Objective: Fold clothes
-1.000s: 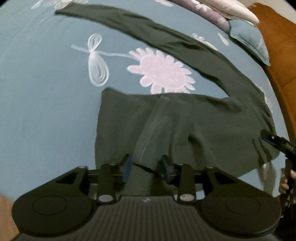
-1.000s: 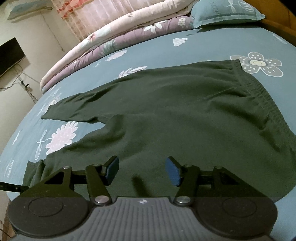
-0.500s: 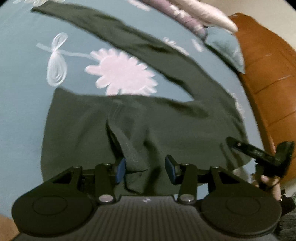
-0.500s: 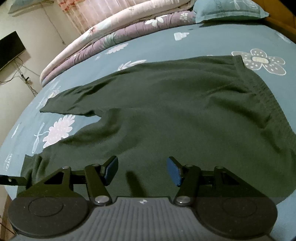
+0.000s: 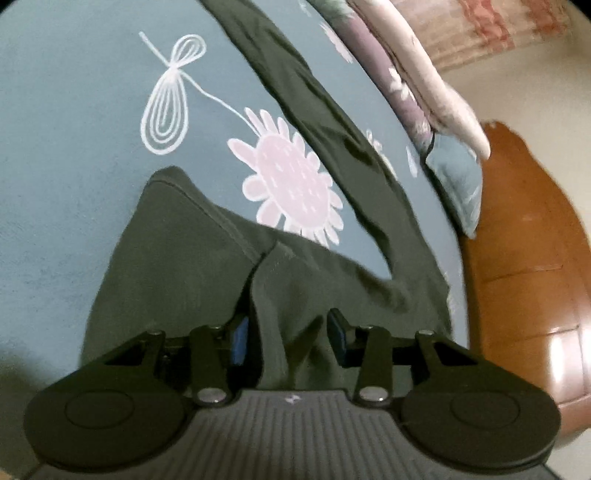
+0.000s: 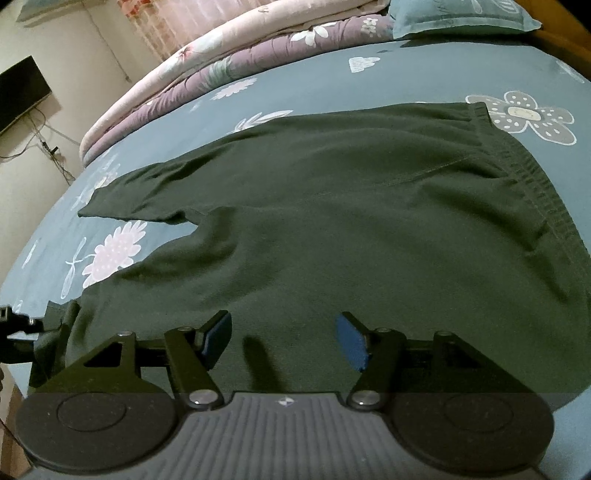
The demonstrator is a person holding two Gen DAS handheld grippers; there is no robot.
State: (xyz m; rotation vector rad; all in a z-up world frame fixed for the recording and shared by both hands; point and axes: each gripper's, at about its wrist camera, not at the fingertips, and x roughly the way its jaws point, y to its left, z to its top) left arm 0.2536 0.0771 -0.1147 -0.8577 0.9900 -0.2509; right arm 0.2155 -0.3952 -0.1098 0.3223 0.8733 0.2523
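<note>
Dark green trousers [image 6: 332,221] lie spread on a blue flowered bed sheet [image 6: 406,77], waistband [image 6: 532,192] at the right, two legs running left. In the left wrist view the near leg's cuff end [image 5: 207,258] lies just ahead, and the far leg [image 5: 332,122] runs diagonally beyond it. My left gripper [image 5: 284,336] has its jaws apart with a raised fold of the cuff fabric between them. My right gripper [image 6: 284,336] is open and empty, low over the trousers' near edge. The left gripper also shows at the right wrist view's left edge [image 6: 18,328].
Folded pink and purple quilts [image 6: 221,62] and a blue pillow [image 6: 461,18] lie along the bed's far side. A wooden headboard [image 5: 535,258] stands at the right of the left wrist view. A TV [image 6: 18,92] hangs on the wall.
My left gripper has opened wider and swung its view to the right, with the cuff fold still standing between the jaws. My right gripper has barely moved and stays open.
</note>
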